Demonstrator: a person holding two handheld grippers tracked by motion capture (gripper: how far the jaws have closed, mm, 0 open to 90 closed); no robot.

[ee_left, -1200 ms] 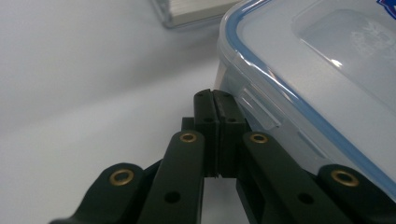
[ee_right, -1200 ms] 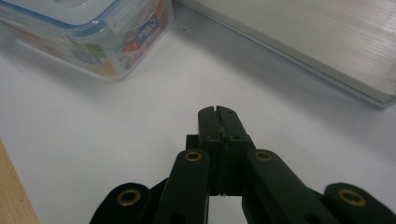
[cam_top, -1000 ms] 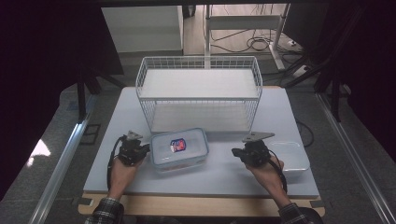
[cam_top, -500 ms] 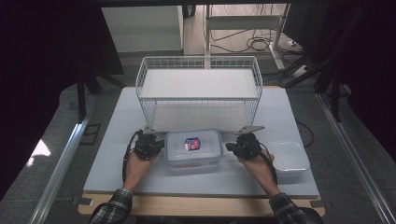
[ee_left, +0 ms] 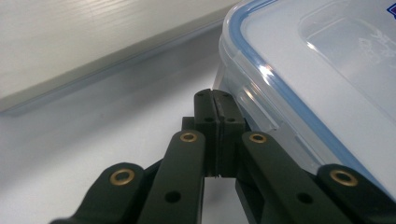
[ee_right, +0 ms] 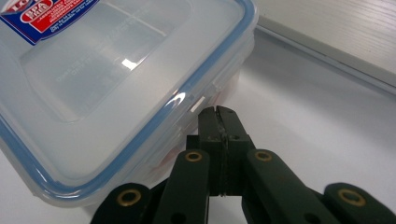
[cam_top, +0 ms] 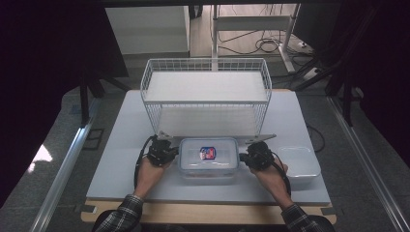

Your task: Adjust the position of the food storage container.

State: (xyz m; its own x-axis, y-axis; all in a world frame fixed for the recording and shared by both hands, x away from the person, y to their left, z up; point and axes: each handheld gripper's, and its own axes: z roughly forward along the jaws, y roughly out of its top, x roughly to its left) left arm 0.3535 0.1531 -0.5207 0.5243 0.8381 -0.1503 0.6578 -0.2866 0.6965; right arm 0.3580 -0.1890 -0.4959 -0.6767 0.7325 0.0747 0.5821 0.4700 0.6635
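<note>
Much of the lidded container (cam_top: 208,160) is cut off in both gripper views, where only one corner and part of the lid show, and its contents are hard to make out beyond a reddish tint low behind the clear wall. It lies on the tabletop (cam_top: 121,140) between the two tools: just right of the left tool (cam_top: 167,153) and just left of the right tool (cam_top: 247,158), with each tool's tip at or against a side wall; actual contact cannot be judged. Both tools have their jaws pressed together with nothing between them, which the left gripper view (ee_left: 216,103) and the right gripper view (ee_right: 219,117) show plainly. There are two tools, two hands, one lidded container, one open clear tub (cam_top: 299,164) beyond the right tool, and one wire rack (cam_top: 205,87) ahead of both tools. The container is a rounded rectangle of clear, glossy plastic with a blue seal line round the lid and a red and blue label (cam_top: 207,153) on top. The rack is white wire mesh with a flat white shelf. The tabletop is smooth and pale grey. The jaws are matt black with brass-coloured rivets.
</note>
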